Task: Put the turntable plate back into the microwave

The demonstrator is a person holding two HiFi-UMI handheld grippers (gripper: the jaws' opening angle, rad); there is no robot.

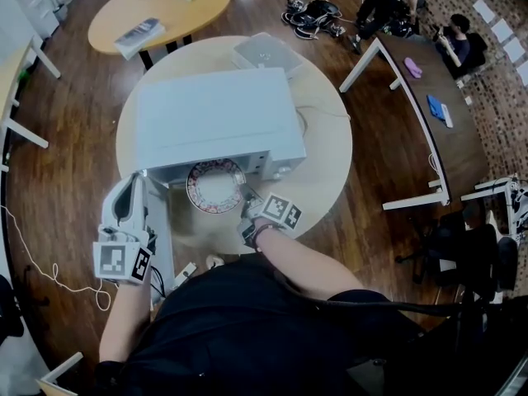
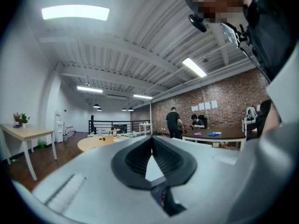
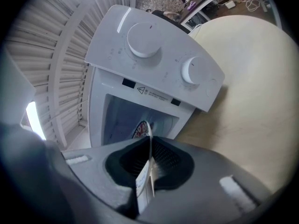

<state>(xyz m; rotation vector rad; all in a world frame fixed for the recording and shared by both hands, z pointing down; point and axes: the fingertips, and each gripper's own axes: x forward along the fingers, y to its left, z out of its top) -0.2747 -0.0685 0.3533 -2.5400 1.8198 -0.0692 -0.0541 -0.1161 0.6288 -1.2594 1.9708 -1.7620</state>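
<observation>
The white microwave (image 1: pixel 214 118) stands on a round table, its door (image 1: pixel 162 233) swung open toward me on the left. The turntable plate (image 1: pixel 216 186), pale with a patterned rim, hangs at the mouth of the cavity, half under the microwave's front edge. My right gripper (image 1: pixel 247 198) is shut on the plate's near right rim. In the right gripper view the plate (image 3: pixel 148 139) shows edge-on between the pads of the right gripper (image 3: pixel 149 164), with the cavity and two knobs of the microwave (image 3: pixel 149 50) beyond. My left gripper (image 1: pixel 139 178) is beside the door's hinge corner, shut and empty (image 2: pixel 150 146).
The round table (image 1: pixel 326 163) has bare surface right of the microwave. A white box (image 1: pixel 266 54) sits behind the microwave. Another round table (image 1: pixel 161 11) with books stands farther back, a long desk (image 1: pixel 429 114) to the right, and people are at the far end.
</observation>
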